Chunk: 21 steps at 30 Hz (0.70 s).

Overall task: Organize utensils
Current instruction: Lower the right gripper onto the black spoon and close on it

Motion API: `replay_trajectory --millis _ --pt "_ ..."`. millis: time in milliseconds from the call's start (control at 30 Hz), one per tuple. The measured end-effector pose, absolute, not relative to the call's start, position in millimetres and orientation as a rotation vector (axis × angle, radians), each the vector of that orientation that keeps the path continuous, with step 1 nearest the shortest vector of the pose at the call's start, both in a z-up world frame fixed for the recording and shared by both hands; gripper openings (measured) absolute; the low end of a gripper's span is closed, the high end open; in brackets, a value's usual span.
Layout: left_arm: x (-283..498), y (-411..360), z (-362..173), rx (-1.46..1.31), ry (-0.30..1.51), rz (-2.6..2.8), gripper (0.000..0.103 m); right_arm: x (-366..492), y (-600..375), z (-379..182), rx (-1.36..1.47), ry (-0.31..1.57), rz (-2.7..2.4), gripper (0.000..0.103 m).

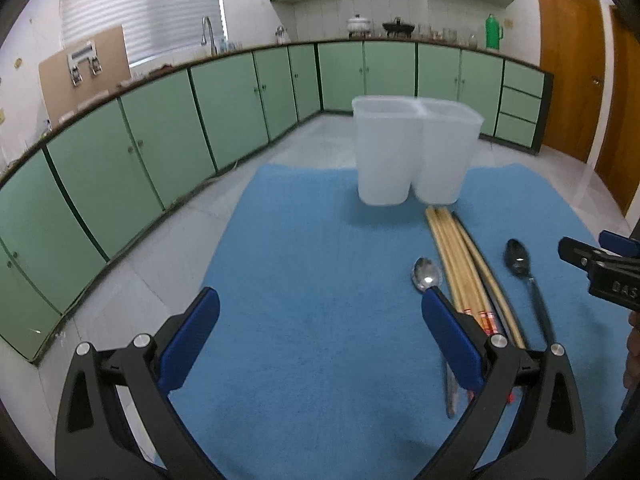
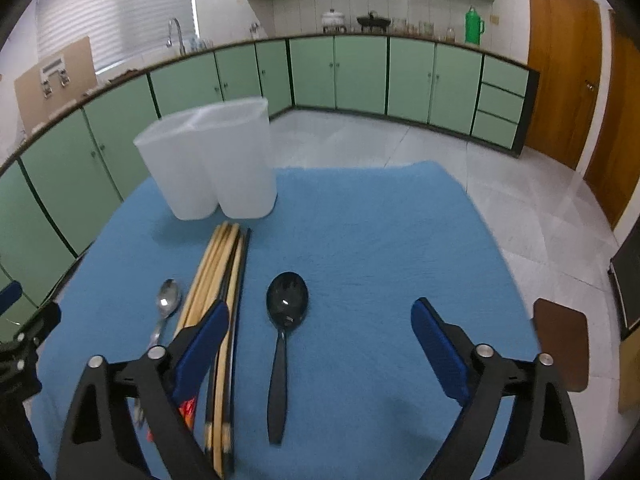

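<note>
Both grippers, left gripper point(image 1: 320, 312) and right gripper point(image 2: 320, 324), are spread wide, holding nothing; one finger point(image 1: 452, 344) hides the silver spoon's point(image 1: 426, 274) handle.

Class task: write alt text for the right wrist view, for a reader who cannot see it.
An open right gripper hovers over a blue mat, with a black spoon lying between its fingers. Left of it lie a bundle of chopsticks and a silver spoon, with an empty white two-compartment holder standing behind them.
</note>
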<state>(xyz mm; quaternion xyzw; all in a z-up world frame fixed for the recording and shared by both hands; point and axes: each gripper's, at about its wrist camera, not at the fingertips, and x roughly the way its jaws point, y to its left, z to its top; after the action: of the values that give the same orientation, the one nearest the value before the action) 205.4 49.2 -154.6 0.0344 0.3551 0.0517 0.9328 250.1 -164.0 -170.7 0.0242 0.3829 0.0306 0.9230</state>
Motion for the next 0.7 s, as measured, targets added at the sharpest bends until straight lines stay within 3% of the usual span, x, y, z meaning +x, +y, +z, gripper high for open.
replay_trajectory --millis 433,533,633,700 --pt "235 56 -179 0.059 0.790 0.099 0.098 297 -152 -211 0.064 0.913 0.061 0.066" --pt "241 53 -181 0.055 0.798 0.082 0.098 301 -149 -214 0.067 0.928 0.072 0.053" --pt "246 44 -183 0.049 0.806 0.051 0.098 302 -144 -213 0.042 0.919 0.085 0.035" --pt "251 36 -184 0.047 0.812 0.027 0.098 300 -145 -212 0.044 0.922 0.098 0.035"
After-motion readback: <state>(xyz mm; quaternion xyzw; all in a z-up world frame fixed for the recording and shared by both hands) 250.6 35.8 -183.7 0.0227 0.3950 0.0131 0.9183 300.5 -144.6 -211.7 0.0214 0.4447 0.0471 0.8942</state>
